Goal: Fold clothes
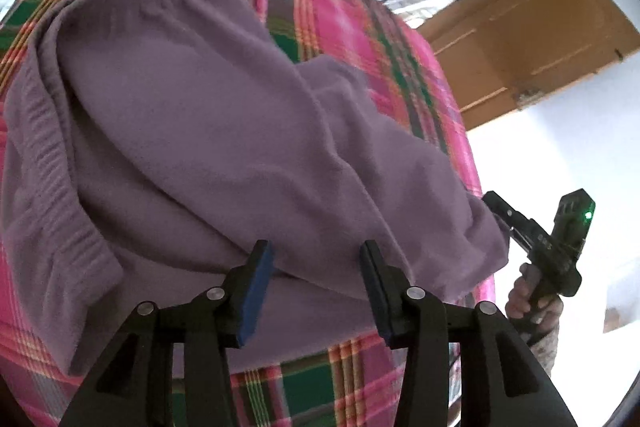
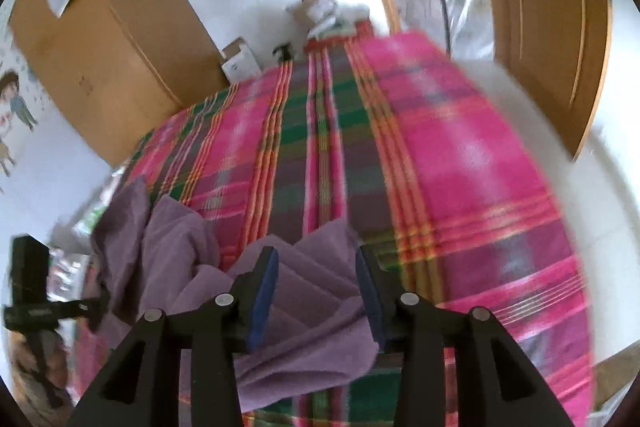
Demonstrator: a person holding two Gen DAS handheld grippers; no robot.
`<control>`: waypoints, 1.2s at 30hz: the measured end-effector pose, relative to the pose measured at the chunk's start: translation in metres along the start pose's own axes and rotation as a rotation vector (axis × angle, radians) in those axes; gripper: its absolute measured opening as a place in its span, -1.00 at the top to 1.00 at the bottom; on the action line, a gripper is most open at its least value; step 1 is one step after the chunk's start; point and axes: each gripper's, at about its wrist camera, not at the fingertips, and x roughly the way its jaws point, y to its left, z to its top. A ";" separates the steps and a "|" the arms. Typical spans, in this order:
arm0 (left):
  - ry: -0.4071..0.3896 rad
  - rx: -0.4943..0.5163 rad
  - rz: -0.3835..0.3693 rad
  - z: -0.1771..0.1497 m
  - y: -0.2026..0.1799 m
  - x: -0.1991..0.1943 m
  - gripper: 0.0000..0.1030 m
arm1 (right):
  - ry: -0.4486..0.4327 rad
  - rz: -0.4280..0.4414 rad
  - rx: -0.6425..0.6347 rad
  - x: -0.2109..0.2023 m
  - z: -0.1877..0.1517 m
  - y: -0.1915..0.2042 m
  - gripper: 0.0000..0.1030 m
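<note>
Seemingly poised to take hold: left gripper [image 1: 316,281] spread wide, empty, over purple garment [image 1: 208,131] on plaid blanket [image 1: 352,27]; right gripper [image 2: 316,293] likewise parted around bunched cloth, ahead and beside, perhaps for drawing the next fold.

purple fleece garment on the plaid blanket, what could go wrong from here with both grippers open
The purple fleece garment lies bunched, with creases, so a fold now may lock them in. The open left gripper and right gripper could pinch several layers, or the pink and green plaid blanket too. Its corner nears the blanket's edge and might slide off.
</note>
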 end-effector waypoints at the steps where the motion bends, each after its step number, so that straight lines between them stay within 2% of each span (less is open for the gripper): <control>1: 0.003 -0.005 0.008 0.000 -0.001 0.003 0.08 | 0.019 0.012 0.009 0.005 -0.001 -0.002 0.21; 5: 0.042 -0.021 0.009 0.003 -0.004 0.012 0.08 | 0.048 0.048 0.013 0.012 -0.008 -0.001 0.28; 7: 0.047 -0.041 0.010 0.006 -0.005 0.017 0.08 | 0.046 0.059 0.005 0.010 -0.012 0.001 0.70; 9: 0.037 -0.049 0.006 0.006 -0.005 0.016 0.08 | 0.041 0.060 -0.010 0.006 -0.015 0.003 0.94; 10: 0.033 -0.053 0.005 0.006 -0.005 0.016 0.08 | 0.037 0.053 -0.024 0.004 -0.015 0.004 0.98; 14: 0.021 -0.067 0.006 0.007 -0.004 0.016 0.18 | -0.007 0.047 -0.059 -0.009 -0.014 0.008 0.99; 16: 0.007 -0.039 0.022 0.009 -0.007 0.014 0.40 | -0.051 0.043 -0.040 -0.021 -0.012 0.005 0.99; 18: -0.002 -0.028 0.007 0.008 -0.009 0.011 0.82 | -0.088 0.036 -0.029 -0.033 -0.011 0.002 0.99; 19: -0.010 -0.030 -0.003 0.009 -0.008 0.011 0.87 | -0.104 0.027 -0.027 -0.039 -0.011 0.001 1.00; 23: -0.091 -0.033 -0.022 0.016 -0.010 -0.001 0.89 | -0.166 -0.012 -0.034 -0.061 -0.008 0.001 0.99; 26: -0.116 -0.035 -0.027 0.018 -0.010 -0.009 0.89 | -0.158 -0.014 -0.109 -0.066 -0.010 0.013 0.99; 30: -0.075 -0.021 0.001 0.015 -0.010 -0.004 0.89 | -0.125 0.028 -0.233 -0.061 -0.027 0.043 0.96; 32: -0.067 -0.021 0.018 0.015 -0.009 0.000 0.88 | -0.120 0.036 -0.310 -0.055 -0.037 0.063 0.83; 33: -0.059 -0.027 0.014 0.014 -0.009 0.001 0.79 | -0.113 0.050 -0.350 -0.051 -0.042 0.075 0.76; 35: -0.047 -0.041 0.007 0.012 -0.008 0.002 0.73 | -0.096 0.095 -0.410 -0.045 -0.051 0.093 0.71; 36: -0.047 -0.037 0.010 0.012 -0.009 0.002 0.73 | -0.083 0.122 -0.442 -0.040 -0.056 0.103 0.61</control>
